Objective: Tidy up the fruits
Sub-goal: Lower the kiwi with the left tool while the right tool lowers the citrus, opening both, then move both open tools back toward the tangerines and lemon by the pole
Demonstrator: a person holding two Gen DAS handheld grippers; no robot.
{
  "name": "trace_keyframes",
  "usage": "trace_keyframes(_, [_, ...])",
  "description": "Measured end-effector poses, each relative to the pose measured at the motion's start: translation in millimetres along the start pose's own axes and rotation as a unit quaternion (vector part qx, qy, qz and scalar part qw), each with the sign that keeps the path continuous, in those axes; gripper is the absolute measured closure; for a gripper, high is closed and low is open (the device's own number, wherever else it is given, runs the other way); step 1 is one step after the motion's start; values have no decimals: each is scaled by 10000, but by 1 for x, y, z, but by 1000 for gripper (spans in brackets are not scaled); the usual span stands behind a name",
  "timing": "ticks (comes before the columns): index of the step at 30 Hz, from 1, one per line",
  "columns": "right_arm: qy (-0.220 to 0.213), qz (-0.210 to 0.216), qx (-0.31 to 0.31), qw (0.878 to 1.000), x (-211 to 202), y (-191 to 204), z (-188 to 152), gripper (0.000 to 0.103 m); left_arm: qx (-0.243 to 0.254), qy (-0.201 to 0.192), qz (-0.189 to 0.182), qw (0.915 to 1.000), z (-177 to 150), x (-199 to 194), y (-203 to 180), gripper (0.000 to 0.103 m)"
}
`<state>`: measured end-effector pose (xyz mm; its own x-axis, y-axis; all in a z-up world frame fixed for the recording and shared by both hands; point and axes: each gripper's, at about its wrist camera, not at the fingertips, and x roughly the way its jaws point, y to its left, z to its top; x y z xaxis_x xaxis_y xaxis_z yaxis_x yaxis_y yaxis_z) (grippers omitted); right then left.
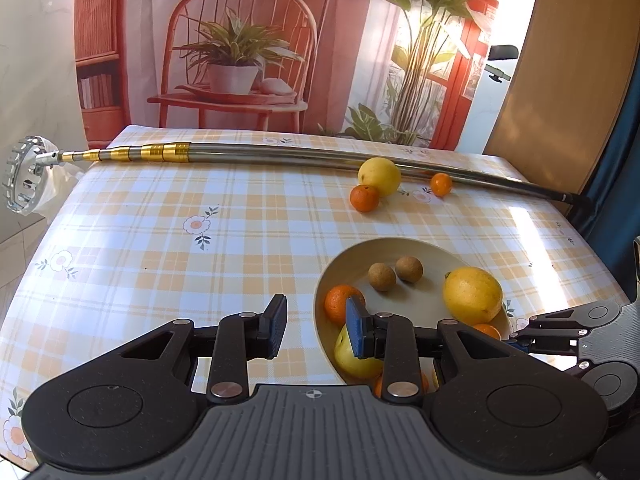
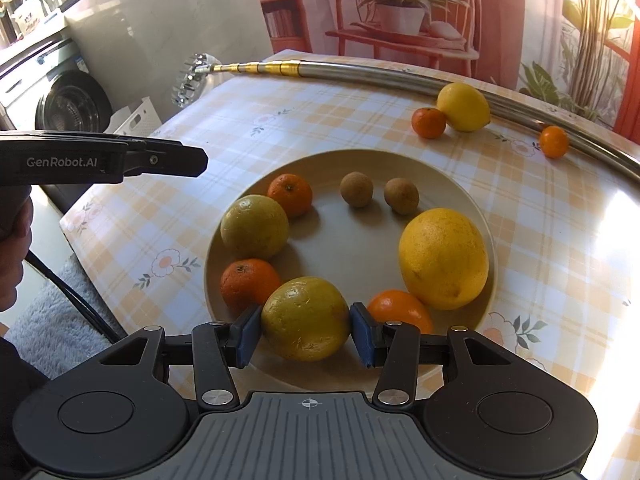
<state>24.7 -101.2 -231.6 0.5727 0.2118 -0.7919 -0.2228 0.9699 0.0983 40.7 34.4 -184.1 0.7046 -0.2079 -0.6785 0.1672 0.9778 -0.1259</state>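
Observation:
A beige plate (image 2: 460, 184) holds a big yellow citrus (image 2: 444, 258), a yellow-green one (image 2: 255, 226), three tangerines and two brown longans (image 2: 356, 189). My right gripper (image 2: 306, 334) is shut on another yellow-green citrus (image 2: 306, 318), held just over the plate's near edge with both blue pads against its sides. My left gripper (image 1: 316, 328) is open and holds nothing, with its right finger over the plate's (image 1: 384, 246) left rim. Farther back on the tablecloth lie a lemon (image 1: 379, 176) and two tangerines (image 1: 364, 198) (image 1: 441, 184).
A long telescopic metal pole (image 1: 280, 154) with a toothed picker head (image 1: 24, 178) lies across the far side of the checked table. A washing machine (image 2: 72, 104) and a grey rug (image 2: 52, 320) are off the table's left edge. A person's hand (image 2: 12, 248) holds the left gripper.

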Motion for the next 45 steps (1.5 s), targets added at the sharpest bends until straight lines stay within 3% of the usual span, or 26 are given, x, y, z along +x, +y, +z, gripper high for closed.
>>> trace_keyframes(14, [-2, 35, 31, 10000, 1, -3, 1, 58, -69, 67, 11, 10000, -2, 3, 2, 69])
trace_keyframes(23, [-852, 107, 234, 9960, -24, -12, 2, 58, -82, 48, 1, 10000, -4, 2, 2, 69])
trace_keyframes(32, [-1522, -98, 466, 9872, -45, -28, 9, 58, -103, 30, -5, 9999, -1, 3, 6, 69])
trace_keyframes(45, [-2226, -747, 801, 9687, -81, -89, 35, 58, -18, -537, 152, 9984, 51, 0, 14, 69])
